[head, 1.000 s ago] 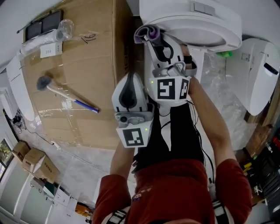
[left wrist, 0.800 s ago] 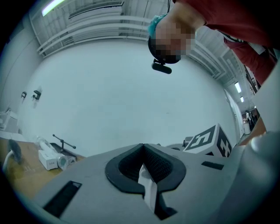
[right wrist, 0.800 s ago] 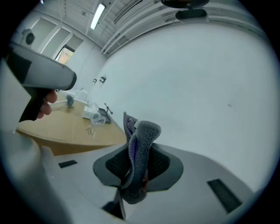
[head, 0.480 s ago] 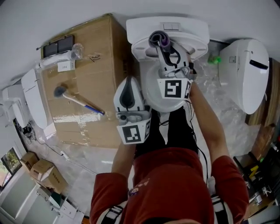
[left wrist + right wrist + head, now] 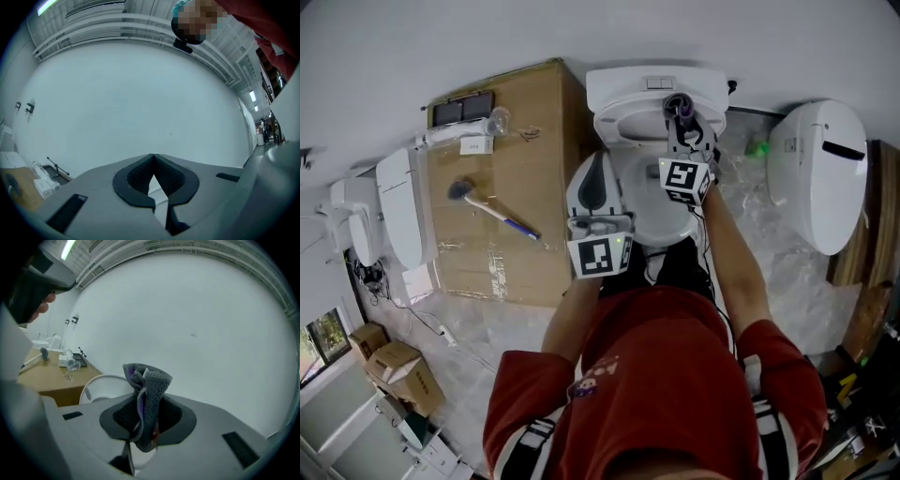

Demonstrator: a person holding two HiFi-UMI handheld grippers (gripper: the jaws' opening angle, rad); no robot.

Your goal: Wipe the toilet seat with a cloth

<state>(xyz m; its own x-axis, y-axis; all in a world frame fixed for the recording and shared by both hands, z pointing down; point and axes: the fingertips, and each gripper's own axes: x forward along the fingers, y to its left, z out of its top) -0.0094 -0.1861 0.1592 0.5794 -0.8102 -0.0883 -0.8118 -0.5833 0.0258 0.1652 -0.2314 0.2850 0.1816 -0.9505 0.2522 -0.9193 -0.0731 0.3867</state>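
My right tongs (image 5: pixel 147 414) are clamped on the grey cloth (image 5: pixel 150 380), held up over the toilet seat (image 5: pixel 623 131); left tongs (image 5: pixel 152 177) are pinched closed on nothing; I'd lower the cloth flat onto the rim, then drag it round with steady pressure.

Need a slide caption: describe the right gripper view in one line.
Right gripper shut on a folded grey cloth, white toilet and bare wall behind.

You face a plain white wall (image 5: pixel 487 47), with the brown bench (image 5: pixel 516 253) set against it. Left of the bench lie white fixtures (image 5: pixel 398 220). Nearer you than the bench, cardboard boxes (image 5: pixel 389 366) sit by a window (image 5: pixel 321 339) on the pale floor (image 5: pixel 487 328).
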